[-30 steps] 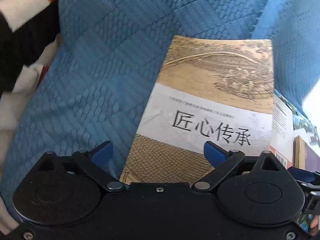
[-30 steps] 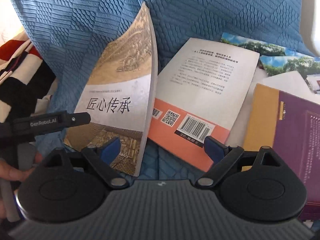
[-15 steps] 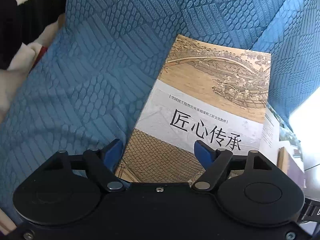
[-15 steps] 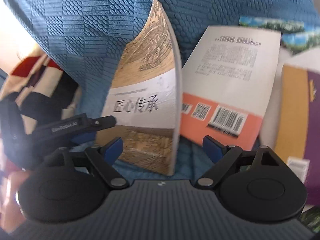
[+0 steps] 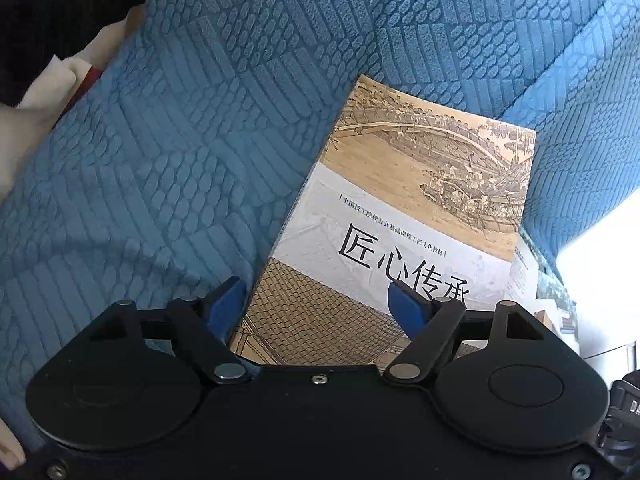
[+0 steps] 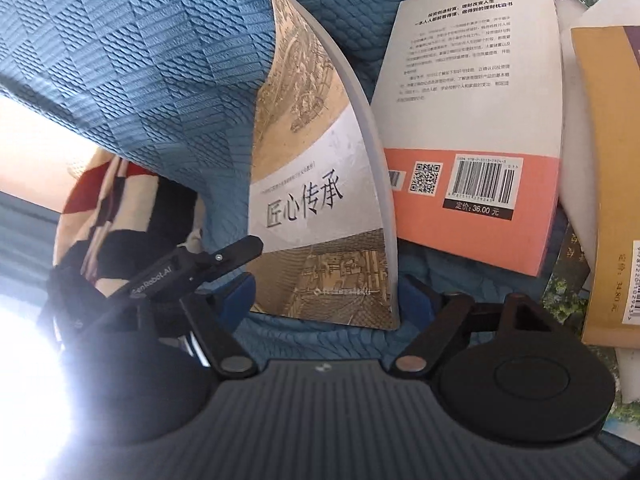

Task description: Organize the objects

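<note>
Both grippers pitched downward — left gripper [image 5: 316, 300] agape, right gripper [image 6: 326, 300] closing.

Blue quilted sofa cover [image 6: 152, 64], patterned weave, carries everything. Tan book [image 6: 316, 184] leans tilted against its back. Just right of the tan book: orange-banded book [image 6: 476, 128] flat, barcode up; beyond, yellow book [image 6: 604, 184].

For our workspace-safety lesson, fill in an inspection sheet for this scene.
Surface: blue quilted fabric.
Job's things: tan book leaning against it; orange-backed book and yellow book lying flat alongside.
Clutter: tree-photo prints under the books.
Grippers: left claw open astride the tan book's edge; right claw closing, book's bottom edge between its jaws.
Cables: possibly one thin dark line, unclear.
Surroundings: striped cloth, bright glare.
</note>
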`<state>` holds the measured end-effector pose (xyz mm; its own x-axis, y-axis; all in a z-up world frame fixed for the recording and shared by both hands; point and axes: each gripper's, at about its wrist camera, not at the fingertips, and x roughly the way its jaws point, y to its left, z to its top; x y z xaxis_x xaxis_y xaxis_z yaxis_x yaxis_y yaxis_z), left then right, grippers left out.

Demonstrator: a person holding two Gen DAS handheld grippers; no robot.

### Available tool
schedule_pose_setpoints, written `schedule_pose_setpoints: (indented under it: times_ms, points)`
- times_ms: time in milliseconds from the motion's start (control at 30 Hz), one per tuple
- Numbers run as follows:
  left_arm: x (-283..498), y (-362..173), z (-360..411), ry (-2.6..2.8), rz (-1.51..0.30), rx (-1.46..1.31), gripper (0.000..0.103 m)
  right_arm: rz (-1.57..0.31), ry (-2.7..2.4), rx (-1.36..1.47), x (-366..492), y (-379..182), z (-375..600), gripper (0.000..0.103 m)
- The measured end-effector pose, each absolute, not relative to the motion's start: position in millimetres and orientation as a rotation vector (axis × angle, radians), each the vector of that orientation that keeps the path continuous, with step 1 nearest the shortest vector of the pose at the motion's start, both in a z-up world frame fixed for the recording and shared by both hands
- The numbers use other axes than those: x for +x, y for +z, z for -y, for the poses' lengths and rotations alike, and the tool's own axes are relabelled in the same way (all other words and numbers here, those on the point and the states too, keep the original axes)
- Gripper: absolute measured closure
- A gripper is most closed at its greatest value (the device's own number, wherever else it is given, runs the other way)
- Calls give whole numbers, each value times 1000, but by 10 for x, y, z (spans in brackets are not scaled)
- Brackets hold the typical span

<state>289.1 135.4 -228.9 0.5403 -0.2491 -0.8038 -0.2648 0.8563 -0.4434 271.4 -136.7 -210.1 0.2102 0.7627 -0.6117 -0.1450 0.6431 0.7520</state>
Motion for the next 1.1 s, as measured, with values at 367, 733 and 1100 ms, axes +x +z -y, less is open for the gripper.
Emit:
schedule_pose_setpoints:
  times_ms: [367, 733, 1100]
  points:
    - [2833, -2317, -1469, 18, -1010, -684, 26, -1093, 877, 861, 2620, -1965, 1492, 26]
    - [2802, -2257, -1405, 21, -1017, -630, 27, -1137, 656, 710, 2627, -2064, 1482, 48]
    - [2836, -2195, -1394, 18, -1016, -615, 27, -1126, 548, 580, 2582, -2082, 1467, 60]
